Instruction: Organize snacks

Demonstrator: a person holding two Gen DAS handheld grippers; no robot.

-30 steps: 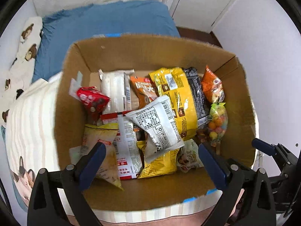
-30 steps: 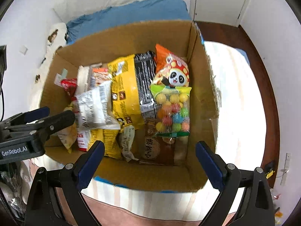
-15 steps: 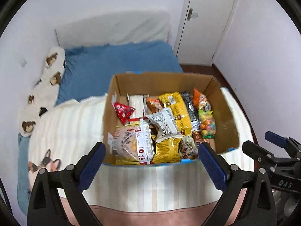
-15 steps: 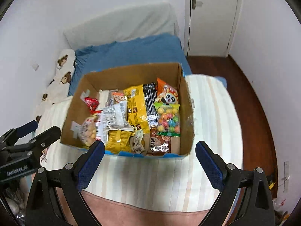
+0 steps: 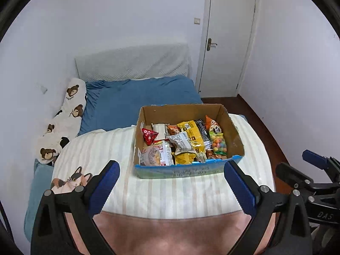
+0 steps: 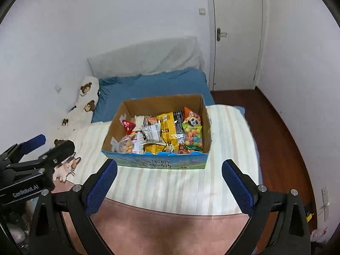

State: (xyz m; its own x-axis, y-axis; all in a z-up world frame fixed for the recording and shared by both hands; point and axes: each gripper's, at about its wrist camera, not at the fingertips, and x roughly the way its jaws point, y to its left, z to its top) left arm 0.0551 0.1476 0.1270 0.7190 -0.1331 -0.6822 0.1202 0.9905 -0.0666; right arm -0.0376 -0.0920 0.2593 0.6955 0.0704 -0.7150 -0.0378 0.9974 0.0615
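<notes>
Box (image 5: 187, 171) of snacks (image 5: 182, 142), centre frame, on the bed (image 5: 170, 191). Left gripper (image 5: 171, 186) and right gripper (image 6: 169, 183), lower frame, both spread wide and empty. Packets probably light, crinkly, slippery, crushable; pinch each at a sealed edge.
</notes>
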